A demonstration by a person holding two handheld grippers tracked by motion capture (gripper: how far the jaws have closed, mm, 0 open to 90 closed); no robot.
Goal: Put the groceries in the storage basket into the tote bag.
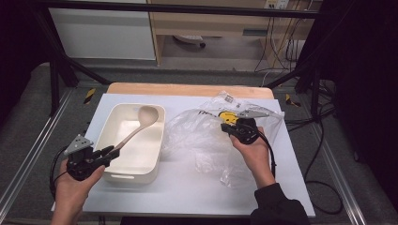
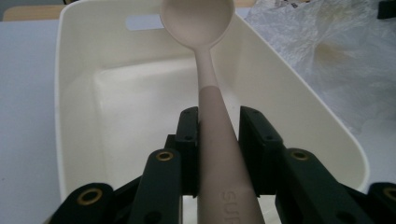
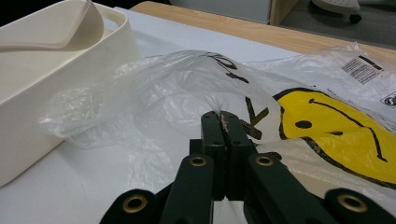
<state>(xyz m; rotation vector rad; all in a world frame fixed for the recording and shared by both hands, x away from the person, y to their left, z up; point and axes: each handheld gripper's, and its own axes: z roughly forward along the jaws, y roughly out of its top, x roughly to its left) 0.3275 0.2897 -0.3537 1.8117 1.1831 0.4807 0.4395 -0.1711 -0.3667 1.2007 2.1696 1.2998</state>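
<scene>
Surface: white sheet (image 1: pixel 197 187) over wooden table (image 1: pixel 187 89).
L gripper (image 1: pixel 109 152): clamped on spoon (image 1: pixel 141 124) handle; bowl end juts fwd over tub.
R gripper (image 1: pixel 228 127): jaws clenched, pinching plastic bag (image 1: pixel 202 136) film.
Hidden: bag contents unclear; print partly cut off.
Tub (image 1: pixel 157 154): cream, nothing inside seen; spoon held above it.

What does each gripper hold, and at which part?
The left gripper holds the spoon by its handle. The right gripper pinches a fold of the plastic bag.

The spoon (image 2: pixel 219 140) handle bears embossed "SUP"; the bag's (image 3: pixel 327 126) print is unreadable.
</scene>
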